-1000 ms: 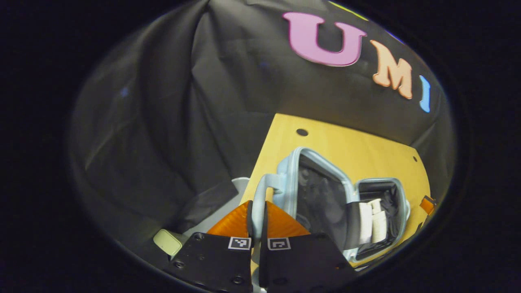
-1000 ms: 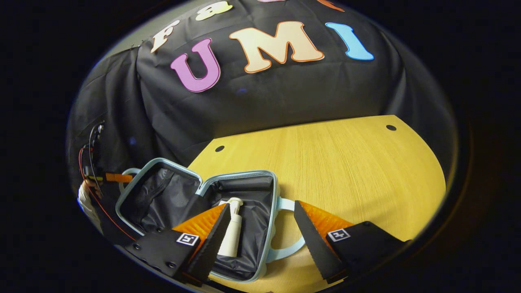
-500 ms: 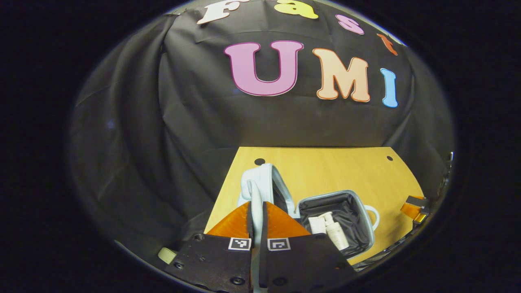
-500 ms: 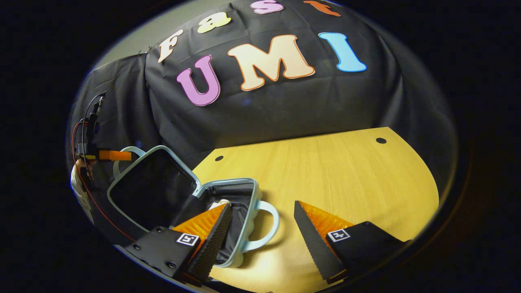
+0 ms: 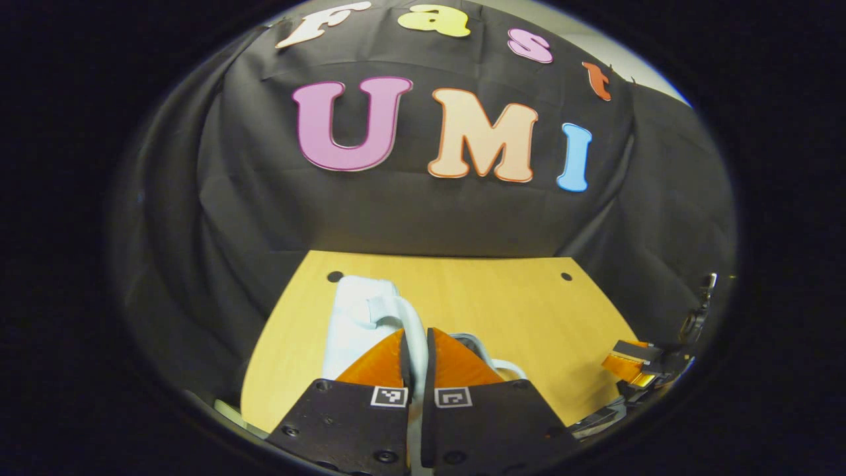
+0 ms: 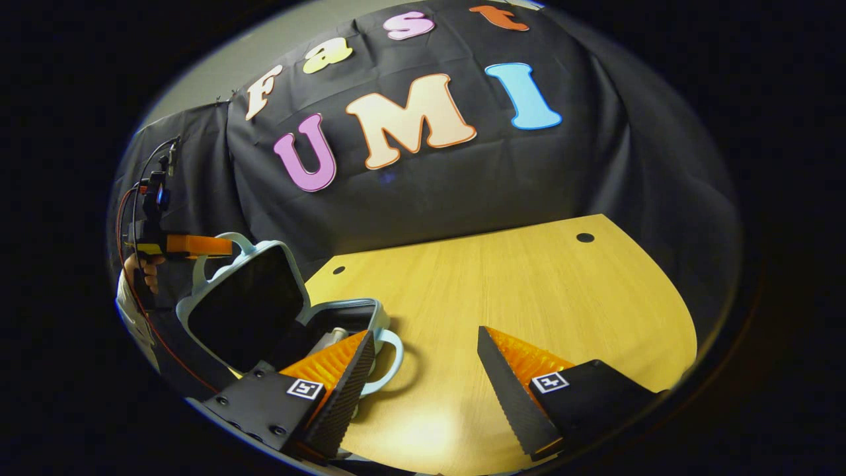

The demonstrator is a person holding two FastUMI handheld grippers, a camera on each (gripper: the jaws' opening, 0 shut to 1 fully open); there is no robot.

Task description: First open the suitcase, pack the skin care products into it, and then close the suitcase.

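The little pale blue suitcase sits at the left end of the wooden table, and its lid is up, tilted over the lower half with the dark lining facing the right gripper's camera. Down in the lower half there's a glimpse of something pale, a skin care bottle by the look of it, mostly hidden behind a finger, so I can't tell more. The lower half's own handle loops out toward the middle of the table.

The left gripper has the lid's handle pinched between its two fingers, clamped tight on that pale loop. In the left gripper view the lid's outer shell stands edge-on just beyond the fingers. In the right gripper view that same gripper shows up high at the left, gripped in a person's hand, cables trailing off it, right at the lid's top handle.

The right gripper hangs over the near table edge, fingers spread wide with nothing between them, one fingertip just in front of the suitcase's lower half, the other well over bare wood. In the left gripper view it appears off at the far right edge, near the table's rim.

Black cloth wall hangs behind the table.
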